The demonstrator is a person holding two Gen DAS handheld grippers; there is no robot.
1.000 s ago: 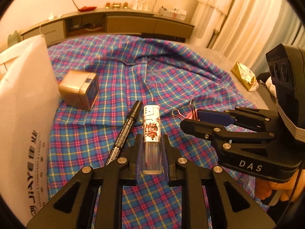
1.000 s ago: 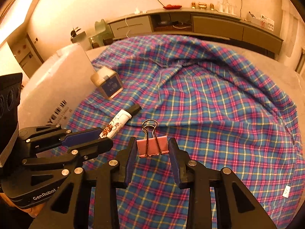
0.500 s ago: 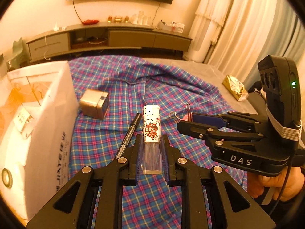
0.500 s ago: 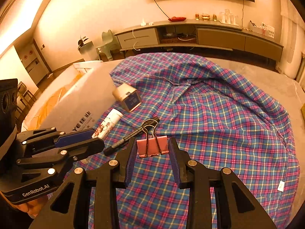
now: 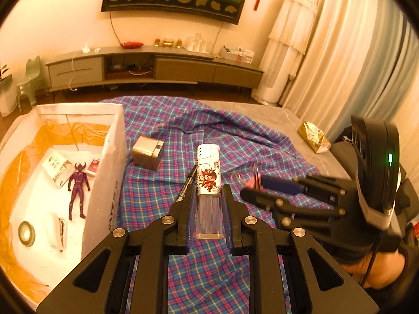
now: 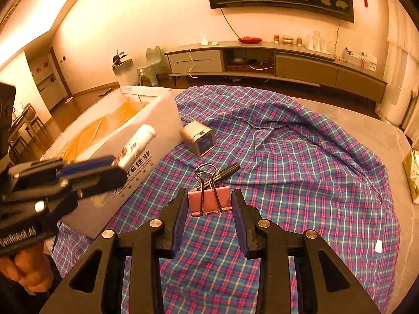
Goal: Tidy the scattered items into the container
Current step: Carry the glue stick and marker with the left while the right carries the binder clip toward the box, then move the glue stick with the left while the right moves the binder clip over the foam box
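Note:
My left gripper [image 5: 208,198] is shut on a white lighter [image 5: 208,180] with a cartoon print and holds it upright above the plaid cloth, just right of the white box [image 5: 115,162]. My right gripper [image 6: 209,204] is shut on a pink binder clip [image 6: 209,200], also lifted off the cloth. A black marker [image 6: 225,171] and a metallic cube [image 6: 197,137] lie on the cloth by the box wall [image 6: 146,157]. In the box lie a purple figure [image 5: 77,191], a tape roll [image 5: 26,233] and a white stapler [image 5: 57,230]. The right wrist view shows the lighter [image 6: 136,144] blurred over the box edge.
The plaid cloth [image 6: 301,170] covers a grey bed or sofa surface. A gold packet [image 5: 313,137] sits at its far right edge. A long low cabinet [image 5: 157,68] stands along the far wall. A person's hand [image 6: 31,274] holds the left gripper.
Both grippers have risen with the lighter and the binder clip still held. The left one has shifted toward the box, whose inside has come into view. Marker and cube stay put.

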